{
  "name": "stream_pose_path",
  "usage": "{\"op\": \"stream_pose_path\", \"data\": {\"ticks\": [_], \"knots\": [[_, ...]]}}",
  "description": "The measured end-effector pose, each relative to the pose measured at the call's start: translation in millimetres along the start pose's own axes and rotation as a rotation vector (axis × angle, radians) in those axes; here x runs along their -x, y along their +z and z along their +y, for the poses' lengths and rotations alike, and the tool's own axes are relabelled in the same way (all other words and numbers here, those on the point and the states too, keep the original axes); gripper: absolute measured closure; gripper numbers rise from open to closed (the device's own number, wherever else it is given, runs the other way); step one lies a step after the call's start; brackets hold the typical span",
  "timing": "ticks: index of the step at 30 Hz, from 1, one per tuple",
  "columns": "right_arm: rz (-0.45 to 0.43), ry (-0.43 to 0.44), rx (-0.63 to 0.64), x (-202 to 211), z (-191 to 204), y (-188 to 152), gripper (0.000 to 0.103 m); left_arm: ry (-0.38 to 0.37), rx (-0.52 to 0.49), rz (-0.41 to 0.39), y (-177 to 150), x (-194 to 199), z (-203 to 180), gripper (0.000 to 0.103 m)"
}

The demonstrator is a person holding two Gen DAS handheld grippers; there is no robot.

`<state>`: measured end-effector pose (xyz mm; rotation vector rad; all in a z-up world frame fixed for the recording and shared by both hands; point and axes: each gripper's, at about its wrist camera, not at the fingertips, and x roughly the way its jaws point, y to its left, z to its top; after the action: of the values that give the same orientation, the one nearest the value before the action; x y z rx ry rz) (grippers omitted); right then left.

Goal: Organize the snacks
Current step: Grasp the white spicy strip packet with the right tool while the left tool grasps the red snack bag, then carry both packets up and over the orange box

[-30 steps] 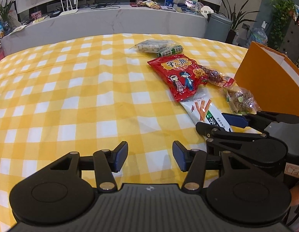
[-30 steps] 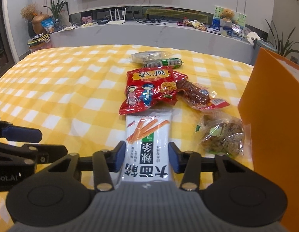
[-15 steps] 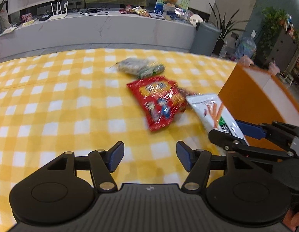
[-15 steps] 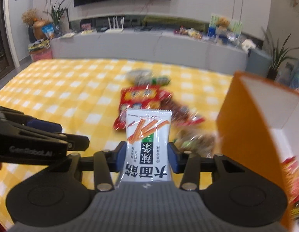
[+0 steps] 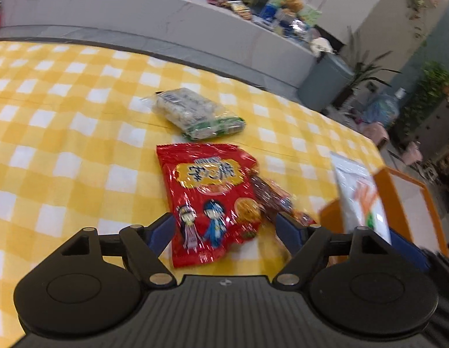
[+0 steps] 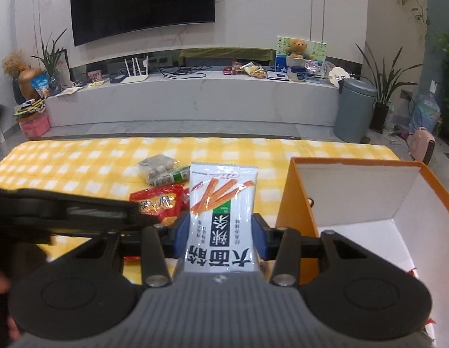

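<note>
My right gripper (image 6: 220, 232) is shut on a white snack packet (image 6: 221, 211) printed with orange sticks, held upright above the table beside the orange box (image 6: 297, 203). The same packet (image 5: 360, 191) shows at the right of the left wrist view. My left gripper (image 5: 225, 230) hovers over a red snack bag (image 5: 207, 191) lying flat on the yellow checked cloth. Its jaws are opening, with the bag's near end between them and the pads clear of it. A dark red-brown packet (image 5: 273, 197) lies against the red bag's right side.
A clear packet with a green stick snack (image 5: 189, 110) lies farther back on the cloth. The orange box has a white inside and stands open at the table's right edge (image 5: 398, 191). Beyond the table run a grey TV bench (image 6: 195, 98) and a grey bin (image 6: 355, 110).
My right gripper has lifted the white packet off the cloth and carried it up beside the orange box. My left gripper has swung over to the red bag and widened its jaws.
</note>
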<state>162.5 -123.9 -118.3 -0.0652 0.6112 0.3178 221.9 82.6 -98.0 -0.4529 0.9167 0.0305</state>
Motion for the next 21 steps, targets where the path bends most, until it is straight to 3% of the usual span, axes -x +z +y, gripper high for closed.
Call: {"op": "stream_pose_path", "data": {"ticks": [6, 15, 20, 21], "knots": [[0.012, 0.006, -0.001, -5, -1, -1, 0.059, 0.087, -0.130, -0.029, -2, -15, -18, 0.011], [0.017, 0.013, 0.012, -9, 0, 1, 0.059, 0.135, -0.146, 0.000, -6, -38, -18, 0.000], [0.020, 0.014, 0.016, -9, -2, 1, 0.059, 0.162, -0.220, -0.008, -9, -41, -25, 0.000], [0.021, 0.014, 0.017, -9, -3, 2, 0.059, 0.160, -0.221, -0.010, -9, -40, -24, 0.007]]}}
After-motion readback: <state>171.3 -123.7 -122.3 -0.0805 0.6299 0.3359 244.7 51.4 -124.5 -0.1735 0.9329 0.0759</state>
